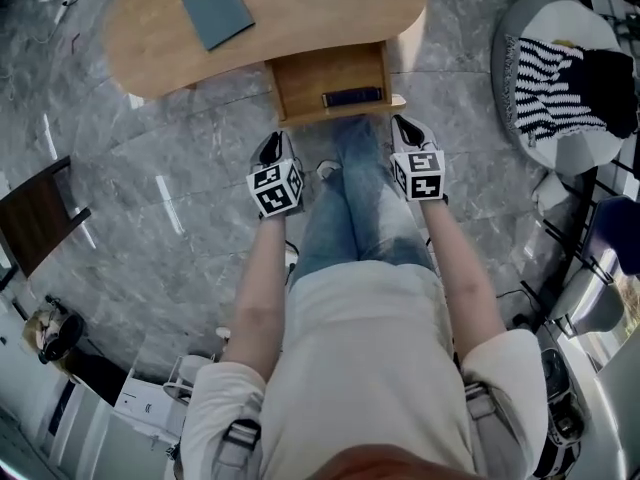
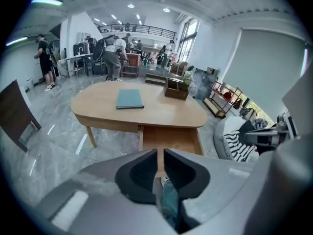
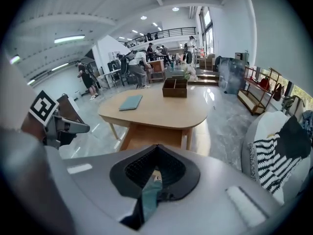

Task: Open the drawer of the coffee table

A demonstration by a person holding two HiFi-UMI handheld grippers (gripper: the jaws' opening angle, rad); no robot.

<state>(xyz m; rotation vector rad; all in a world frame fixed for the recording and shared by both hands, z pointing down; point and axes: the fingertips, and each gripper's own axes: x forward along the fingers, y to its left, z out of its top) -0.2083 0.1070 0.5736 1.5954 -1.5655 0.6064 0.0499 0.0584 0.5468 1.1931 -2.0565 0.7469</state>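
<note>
Nearest me, the left gripper [image 1: 270,149] holds its jaws a slit apart, the right gripper [image 1: 405,128] pressed together, both empty. On the light wooden oval coffee table [image 1: 320,8], the wooden drawer [image 1: 318,76] juts from the near edge. Only my head view shows the dark blue flat case [image 1: 352,97] inside.

Coffee table [image 1: 300,8], light wood, with a smooth, rounded oblong top; it stands level on slender legs [image 2: 91,136] of the same wood on a grey, veined floor [image 1: 150,188]. The drawer [image 1: 330,73], set under the long edge nearest the head view camera, is pulled well out from beneath the top, level and square to that edge. It is a shallow open box of matching light wood, its flat bottom and low side walls exposed from above.
</note>
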